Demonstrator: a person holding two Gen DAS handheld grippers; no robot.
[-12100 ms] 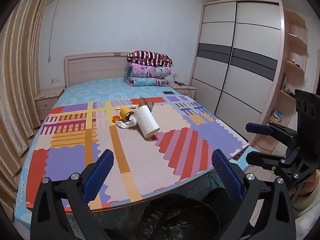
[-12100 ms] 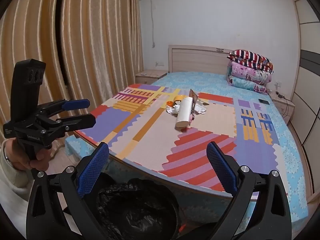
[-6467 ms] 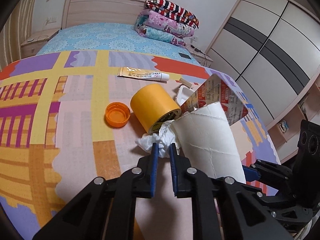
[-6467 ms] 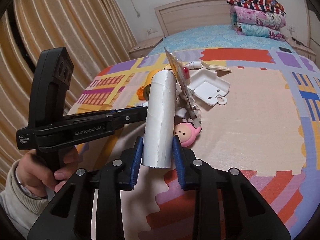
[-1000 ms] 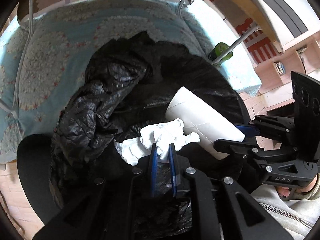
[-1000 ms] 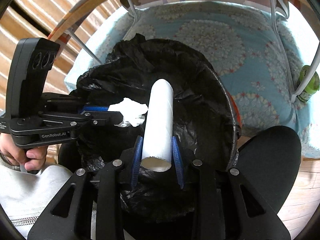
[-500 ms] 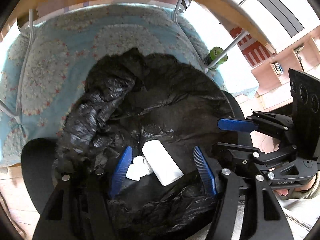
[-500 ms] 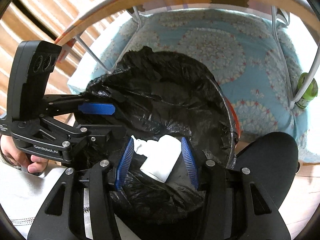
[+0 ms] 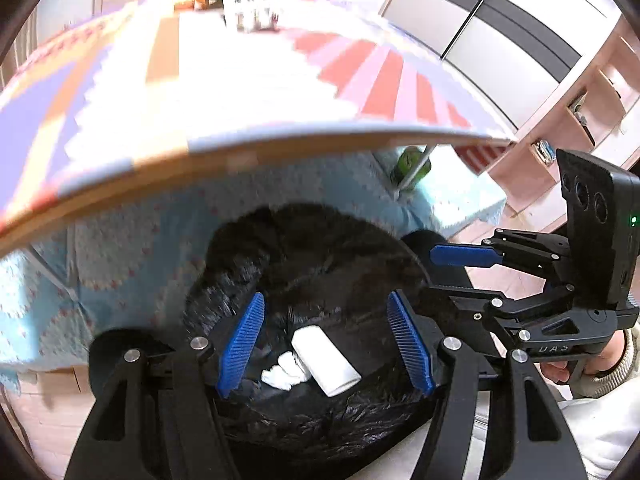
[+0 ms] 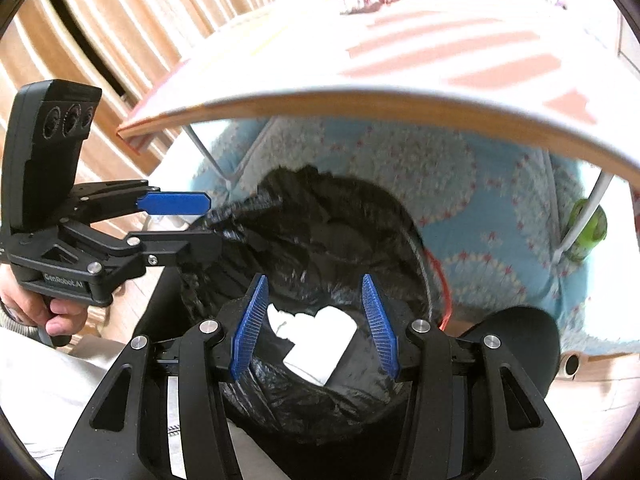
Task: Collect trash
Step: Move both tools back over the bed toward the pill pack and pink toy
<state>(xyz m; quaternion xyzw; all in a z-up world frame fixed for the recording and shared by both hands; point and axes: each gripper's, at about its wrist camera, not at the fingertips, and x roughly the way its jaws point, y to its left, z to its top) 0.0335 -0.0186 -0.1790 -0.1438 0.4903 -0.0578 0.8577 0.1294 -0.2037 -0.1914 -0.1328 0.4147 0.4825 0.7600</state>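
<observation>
A black-lined trash bin (image 9: 320, 248) stands on the floor below the table edge; it also shows in the right wrist view (image 10: 340, 232). Inside lie a white paper roll (image 9: 324, 356) and a crumpled white tissue (image 9: 282, 372), seen in the right wrist view as the roll (image 10: 324, 344) and tissue (image 10: 280, 324). My left gripper (image 9: 325, 344) is open and empty above the bin. My right gripper (image 10: 316, 324) is open and empty above it too. Each gripper shows in the other's view, the right gripper (image 9: 460, 276) and the left gripper (image 10: 176, 220).
The table with a colourful mat (image 9: 240, 80) overhangs the bin, with several blurred items at its far end (image 9: 248, 12). A green bottle (image 10: 586, 228) stands by a table leg. A wardrobe (image 9: 480, 32) and shelves are at the right, curtains (image 10: 120, 40) at the left.
Both grippers have lifted and tilted up from the bin, so the table top shows again. The roll and tissue stay in the bin. Both jaws remain open.
</observation>
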